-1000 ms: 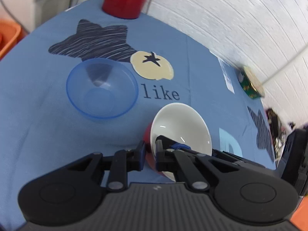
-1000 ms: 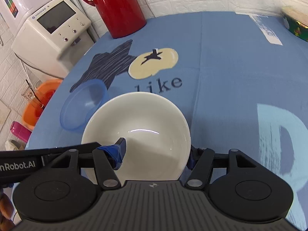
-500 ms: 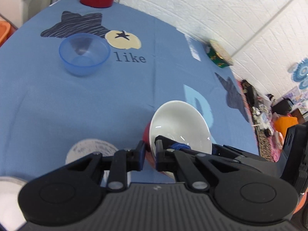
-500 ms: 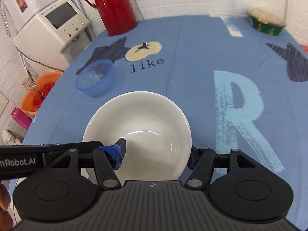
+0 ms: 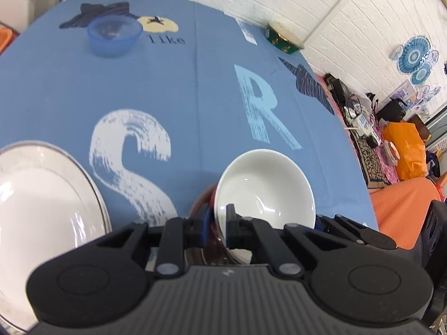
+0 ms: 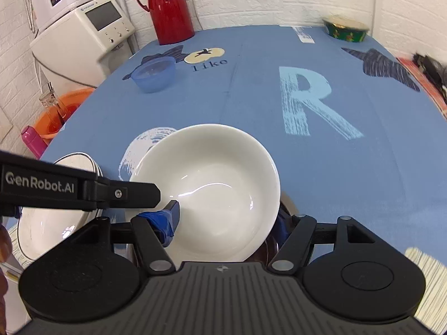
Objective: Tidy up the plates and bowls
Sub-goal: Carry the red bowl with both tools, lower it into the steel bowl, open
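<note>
The left gripper (image 5: 216, 223) is clamped on the rim of the white bowl (image 6: 212, 187), the right gripper (image 6: 227, 220) spans it, just right of the plate (image 5: 42, 195), so lower it level there.

plate (image 5: 42, 195): cut off at the left edge
bowl (image 6: 212, 184): near rim hidden behind the right gripper (image 6: 226, 220)

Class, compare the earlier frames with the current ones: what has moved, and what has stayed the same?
The white bowl was carried back toward the near table edge, beside the white plate. The left gripper still pinches its rim; the right gripper still straddles it. The blue bowl stayed put.
</note>
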